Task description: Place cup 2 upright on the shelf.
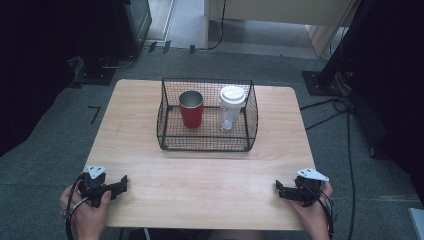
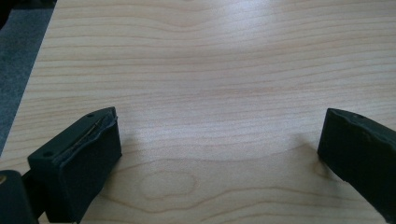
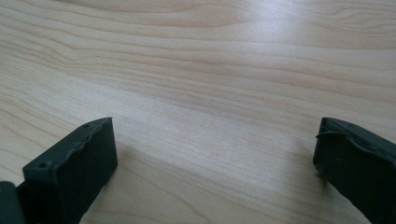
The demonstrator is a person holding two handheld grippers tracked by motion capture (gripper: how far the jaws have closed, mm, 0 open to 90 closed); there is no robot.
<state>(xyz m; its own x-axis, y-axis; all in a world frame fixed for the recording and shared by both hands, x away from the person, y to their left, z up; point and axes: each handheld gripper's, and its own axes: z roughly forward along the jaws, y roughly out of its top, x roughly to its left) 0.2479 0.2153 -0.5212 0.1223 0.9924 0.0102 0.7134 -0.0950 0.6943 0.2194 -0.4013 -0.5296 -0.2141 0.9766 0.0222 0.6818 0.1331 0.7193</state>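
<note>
A black wire basket [image 1: 207, 144] stands at the middle back of the wooden table [image 1: 200, 175]. Inside it, upright, are a red cup [image 1: 191, 109] with a metal rim on the left and a clear bottle with a white lid [image 1: 231, 107] on the right. My left gripper [image 1: 123, 183] rests at the table's front left corner, held by a hand. It is open, its jaws spread wide over bare wood [image 2: 219, 135]. My right gripper [image 1: 278, 188] sits at the front right corner, also open over bare wood [image 3: 215, 144]. Both point inward.
Grey carpet surrounds the table. Cables [image 1: 345, 115] trail on the floor at the right, beside a black stand base [image 1: 322, 82]. More dark equipment [image 1: 100, 65] stands at the back left. A wide stretch of tabletop lies between the basket and the grippers.
</note>
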